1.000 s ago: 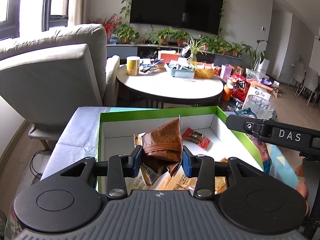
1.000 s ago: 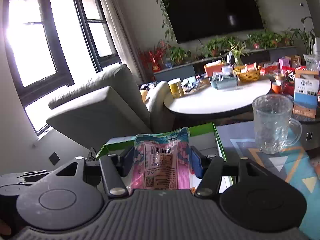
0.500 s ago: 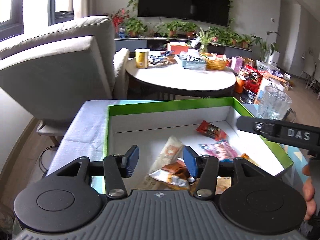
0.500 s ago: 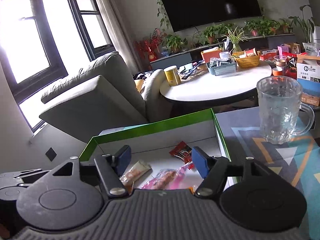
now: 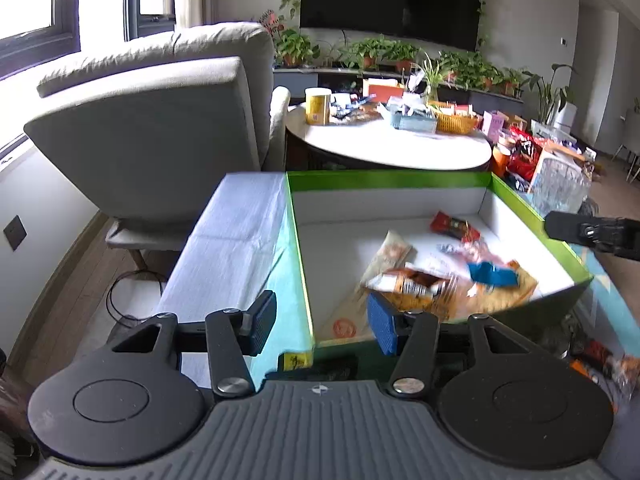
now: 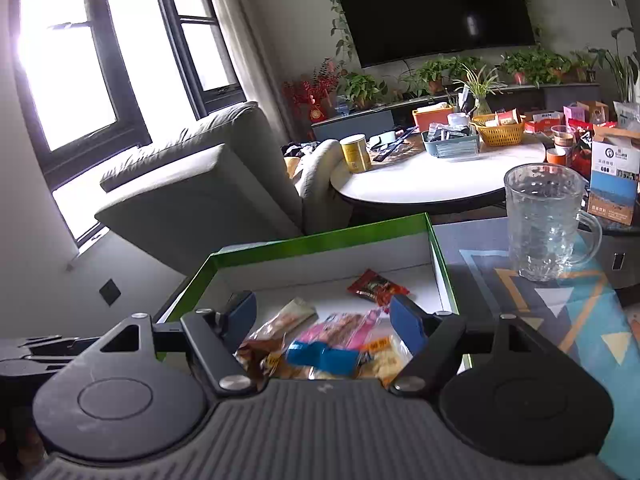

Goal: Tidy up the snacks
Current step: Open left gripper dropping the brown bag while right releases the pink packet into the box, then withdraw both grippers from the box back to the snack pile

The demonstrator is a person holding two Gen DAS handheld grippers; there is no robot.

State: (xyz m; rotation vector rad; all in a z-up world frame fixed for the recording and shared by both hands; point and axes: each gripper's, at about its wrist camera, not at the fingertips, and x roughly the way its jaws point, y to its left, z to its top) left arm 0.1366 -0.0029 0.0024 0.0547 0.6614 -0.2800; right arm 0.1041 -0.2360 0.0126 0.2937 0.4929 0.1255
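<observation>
Several crinkly foil snack packets (image 6: 320, 344) already lie in the green-rimmed white cardboard box (image 6: 320, 240); left hand-held gripper (image 5: 320, 320) and right hand-held gripper (image 6: 324, 320) both gape empty, more packets likely left on the bench.

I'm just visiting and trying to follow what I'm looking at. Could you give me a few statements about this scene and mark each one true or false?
1. Several snack packets lie inside the green-rimmed box. True.
2. The right claw is clamped on a pink packet. False: it is open and empty; the pink packet lies in the box.
3. A clear glass mug stands on the patterned mat, outside the box. True.
4. The left claw holds a brown packet. False: its jaws stand apart with nothing between them.
5. The red packet lies near the box's far wall. True.
6. The glass mug is full of juice. False: it looks empty.
</observation>
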